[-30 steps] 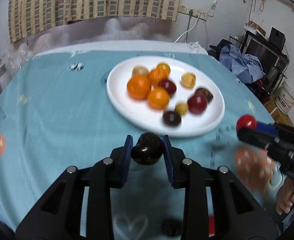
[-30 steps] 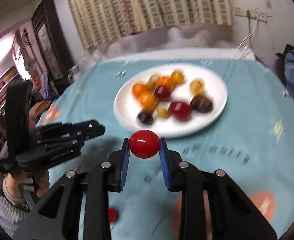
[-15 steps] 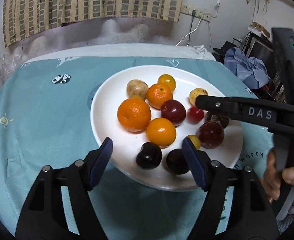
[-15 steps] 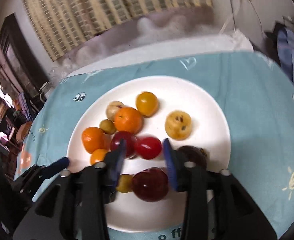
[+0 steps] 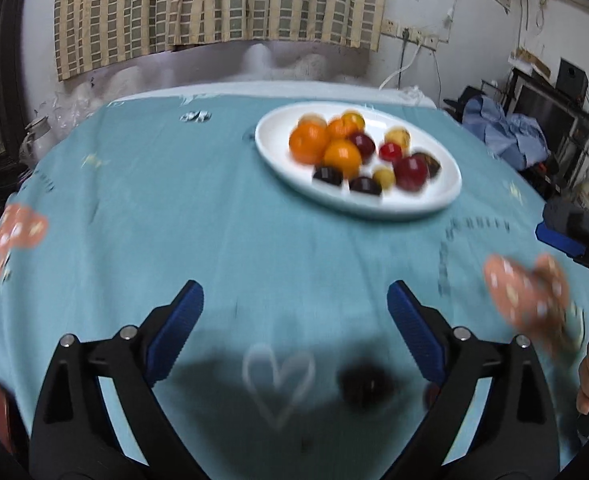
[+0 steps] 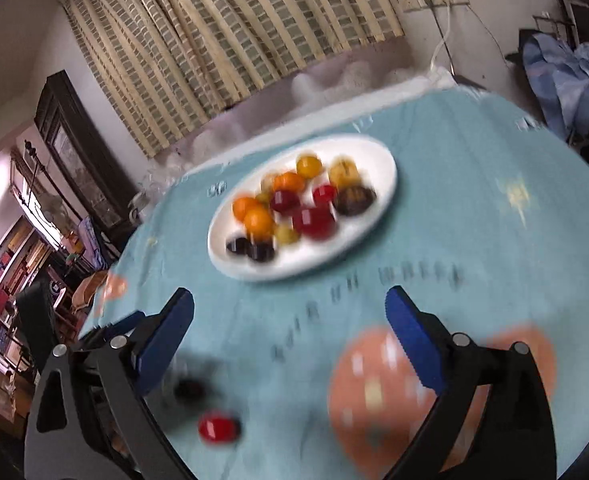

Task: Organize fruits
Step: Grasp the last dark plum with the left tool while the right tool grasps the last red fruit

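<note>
A white plate (image 5: 446, 196) (image 6: 386, 184) holds several fruits: oranges (image 5: 308, 144), dark plums (image 5: 328, 175), a red cherry tomato (image 5: 389, 151) (image 6: 324, 194) and yellow fruits. My left gripper (image 5: 294, 328) is open and empty, well back from the plate above the teal cloth. A dark plum (image 5: 364, 383) (image 6: 190, 389) lies on the cloth near it. My right gripper (image 6: 288, 330) is open and empty, also back from the plate. A small red fruit (image 6: 218, 428) lies on the cloth low between its fingers.
The teal tablecloth (image 5: 174, 220) carries printed hearts, letters and orange mushroom shapes (image 6: 378, 392). The right gripper shows at the right edge of the left wrist view (image 5: 574, 228). A curtain and wall stand behind the table; clutter and blue cloth lie at right (image 5: 506, 132).
Both grippers pulled back from the plate, leaving the dark plum and red tomato on it. Both stay open. The views are now blurred with motion.
</note>
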Available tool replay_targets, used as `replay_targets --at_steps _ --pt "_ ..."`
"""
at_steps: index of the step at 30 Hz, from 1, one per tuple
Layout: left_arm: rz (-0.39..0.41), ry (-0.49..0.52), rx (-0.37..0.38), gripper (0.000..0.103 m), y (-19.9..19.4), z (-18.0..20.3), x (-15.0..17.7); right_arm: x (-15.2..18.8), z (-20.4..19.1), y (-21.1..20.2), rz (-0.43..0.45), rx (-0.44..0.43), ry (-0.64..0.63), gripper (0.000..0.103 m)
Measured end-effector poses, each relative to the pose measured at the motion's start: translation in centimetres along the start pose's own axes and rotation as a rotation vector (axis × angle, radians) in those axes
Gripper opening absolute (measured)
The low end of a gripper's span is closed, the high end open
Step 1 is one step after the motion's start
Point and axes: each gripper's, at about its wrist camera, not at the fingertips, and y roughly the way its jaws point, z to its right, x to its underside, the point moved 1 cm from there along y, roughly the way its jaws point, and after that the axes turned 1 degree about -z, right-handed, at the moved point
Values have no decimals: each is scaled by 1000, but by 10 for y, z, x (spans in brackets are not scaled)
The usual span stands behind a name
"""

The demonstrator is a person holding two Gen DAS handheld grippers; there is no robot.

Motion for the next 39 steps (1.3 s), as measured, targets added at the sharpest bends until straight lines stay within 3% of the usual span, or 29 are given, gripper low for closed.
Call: replay_targets --at_steps 3,8,14,19,23,27,32,39 --pt "0 22 -14 98 -17 2 19 24 -11 -6 -55 -52 -42 97" --pt "-10 21 13 100 -25 -1 29 41 -41 0 -79 28 -237 97" --pt "-79 94 17 100 -9 14 34 42 -22 4 -117 31 -160 97" --pt "-115 104 -59 100 5 9 31 44 -22 6 -130 24 -152 97" --pt "-64 32 -178 100 0 -17 23 46 -26 6 -134 26 -171 97" --pt "-62 -69 -86 100 -3 -37 22 48 -30 5 -125 8 -198 97" --pt "-87 -33 -78 100 3 -31 24 59 -48 11 -137 15 -315 97" --pt "-70 -171 -38 100 -1 -64 20 66 -55 17 -157 33 -362 97"
